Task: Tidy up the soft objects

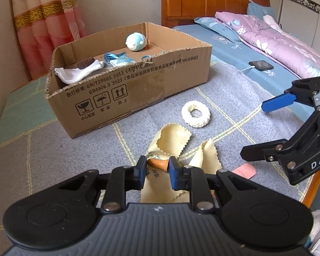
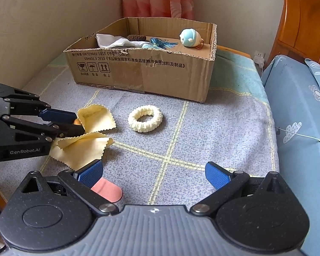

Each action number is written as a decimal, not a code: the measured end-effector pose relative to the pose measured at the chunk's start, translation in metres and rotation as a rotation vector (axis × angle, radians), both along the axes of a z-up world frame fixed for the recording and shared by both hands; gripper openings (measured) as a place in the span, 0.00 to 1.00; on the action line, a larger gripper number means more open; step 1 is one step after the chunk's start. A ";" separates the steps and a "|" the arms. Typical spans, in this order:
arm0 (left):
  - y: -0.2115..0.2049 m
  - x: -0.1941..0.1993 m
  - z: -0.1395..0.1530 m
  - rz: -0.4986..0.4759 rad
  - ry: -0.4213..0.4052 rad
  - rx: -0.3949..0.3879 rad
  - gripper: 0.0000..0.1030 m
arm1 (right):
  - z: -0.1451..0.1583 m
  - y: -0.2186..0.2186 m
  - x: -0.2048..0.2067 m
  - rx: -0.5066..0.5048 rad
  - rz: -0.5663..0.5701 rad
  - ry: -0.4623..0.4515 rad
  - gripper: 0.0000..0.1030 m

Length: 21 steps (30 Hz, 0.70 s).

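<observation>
Left gripper (image 1: 157,167) pinches the yellow cloth (image 1: 172,136); right gripper (image 2: 154,173) hangs wide open, holding nothing.

The cloth lies bunched on the grey mat (image 2: 213,132), its long axis running from the pinching pads toward 12 o'clock in the left wrist view. Cream scrunchie (image 1: 195,115) lies flat at 1 o'clock, cardboard box (image 1: 138,85) at 11 o'clock, pink piece (image 2: 107,191) beside the right gripper.

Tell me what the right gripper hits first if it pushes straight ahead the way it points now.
The right gripper is open and empty. Straight ahead lies bare blanket, then probably the cream scrunchie, slightly left of its centre line, and beyond that the cardboard box. Height above the blanket is unclear.
</observation>
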<state>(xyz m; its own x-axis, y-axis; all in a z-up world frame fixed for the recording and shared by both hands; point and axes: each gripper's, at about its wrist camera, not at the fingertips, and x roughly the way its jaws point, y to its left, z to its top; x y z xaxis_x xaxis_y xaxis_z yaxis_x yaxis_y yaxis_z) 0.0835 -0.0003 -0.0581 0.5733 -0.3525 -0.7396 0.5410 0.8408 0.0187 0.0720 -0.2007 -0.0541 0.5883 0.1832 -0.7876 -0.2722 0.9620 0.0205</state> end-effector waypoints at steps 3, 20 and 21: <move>0.003 -0.002 0.004 0.015 -0.014 0.000 0.20 | 0.000 -0.001 0.000 0.000 -0.004 -0.001 1.00; 0.041 0.018 -0.012 0.212 0.022 0.004 0.59 | -0.005 -0.007 0.010 -0.026 -0.051 -0.002 1.00; 0.041 0.018 -0.013 0.220 0.019 0.012 0.67 | -0.004 -0.008 0.012 -0.029 -0.056 -0.008 1.00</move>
<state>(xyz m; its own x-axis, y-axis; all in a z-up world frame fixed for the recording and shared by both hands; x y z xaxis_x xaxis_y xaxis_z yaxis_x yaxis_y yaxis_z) 0.1011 0.0404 -0.0715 0.6212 -0.2115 -0.7546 0.3449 0.9384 0.0208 0.0842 -0.2090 -0.0585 0.6031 0.1270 -0.7875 -0.2183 0.9758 -0.0097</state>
